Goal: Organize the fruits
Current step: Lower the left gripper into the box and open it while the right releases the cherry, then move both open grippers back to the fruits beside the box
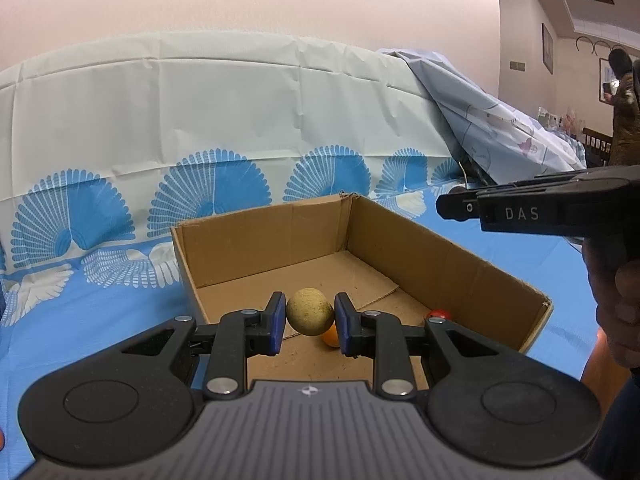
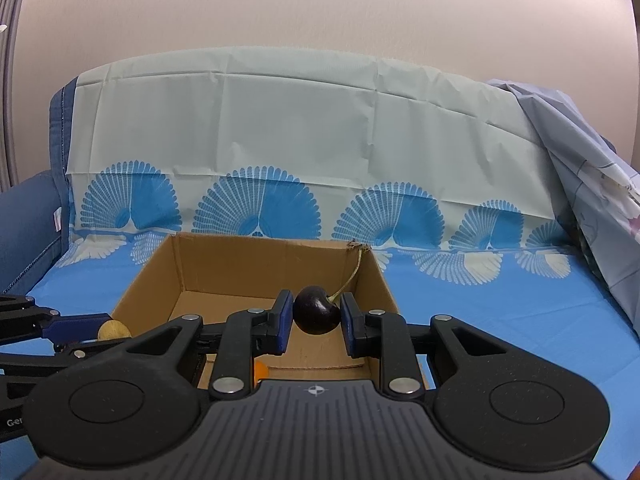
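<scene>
My left gripper [image 1: 310, 314] is shut on a round tan fruit [image 1: 309, 310] and holds it over the near edge of an open cardboard box [image 1: 264, 248]. Inside the box lie an orange fruit [image 1: 331, 337] and a small red fruit [image 1: 438, 314]. My right gripper [image 2: 316, 314] is shut on a dark cherry [image 2: 316, 316] with a long stem, above the same box [image 2: 260, 264]. The left gripper with the tan fruit [image 2: 114, 330] shows at the left of the right wrist view. The right gripper's body [image 1: 540, 210] shows at the right of the left wrist view.
The box sits on a blue cloth with fan patterns [image 2: 500, 320] that also drapes up the back [image 1: 200, 120]. A crumpled light-blue sheet [image 1: 500, 132] lies at the right. A person [image 1: 624, 108] stands far off at the right.
</scene>
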{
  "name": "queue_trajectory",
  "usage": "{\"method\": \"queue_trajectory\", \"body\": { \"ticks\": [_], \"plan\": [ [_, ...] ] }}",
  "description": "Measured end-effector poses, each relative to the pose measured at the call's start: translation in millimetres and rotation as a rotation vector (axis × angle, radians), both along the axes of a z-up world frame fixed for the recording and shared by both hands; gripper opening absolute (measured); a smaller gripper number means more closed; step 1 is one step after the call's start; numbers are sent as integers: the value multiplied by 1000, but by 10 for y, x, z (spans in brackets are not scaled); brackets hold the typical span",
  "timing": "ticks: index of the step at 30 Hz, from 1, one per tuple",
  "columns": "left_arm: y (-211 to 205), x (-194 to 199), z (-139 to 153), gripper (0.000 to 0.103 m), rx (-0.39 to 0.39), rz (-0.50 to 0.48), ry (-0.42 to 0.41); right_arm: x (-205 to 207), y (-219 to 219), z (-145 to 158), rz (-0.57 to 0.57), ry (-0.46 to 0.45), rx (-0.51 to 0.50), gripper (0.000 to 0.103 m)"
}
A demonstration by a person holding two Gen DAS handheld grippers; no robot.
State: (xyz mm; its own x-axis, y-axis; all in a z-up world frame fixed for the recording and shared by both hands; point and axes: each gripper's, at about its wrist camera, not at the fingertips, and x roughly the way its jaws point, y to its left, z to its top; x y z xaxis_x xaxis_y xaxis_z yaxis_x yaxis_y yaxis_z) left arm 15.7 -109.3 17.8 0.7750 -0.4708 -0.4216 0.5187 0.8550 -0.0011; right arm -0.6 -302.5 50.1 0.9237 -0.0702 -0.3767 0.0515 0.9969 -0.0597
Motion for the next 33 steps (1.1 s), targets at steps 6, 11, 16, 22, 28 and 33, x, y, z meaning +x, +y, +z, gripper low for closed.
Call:
{"method": "queue_trajectory", "body": {
  "ticks": [6, 11, 16, 22, 28, 33],
  "plan": [
    [3, -16, 10, 70, -3, 17, -16, 30, 13, -4, -39, 2, -23, 71],
    [3, -9, 31, 70, -12, 21, -19, 32, 11, -7, -37, 1, -22, 74],
    [-12, -30, 38, 66, -12, 20, -36, 29, 13, -7, -38, 0, -25, 74],
    [-4, -16, 22, 24, -7, 15, -36, 29, 29, -6, -40, -2, -24, 74],
    [57, -53, 64, 18, -16, 6, -43, 16, 87, 3, -34, -13, -21, 74],
    [218, -118, 172, 18, -52, 7, -4, 7, 190, 20, -28, -26, -14, 74]
  ]
}}
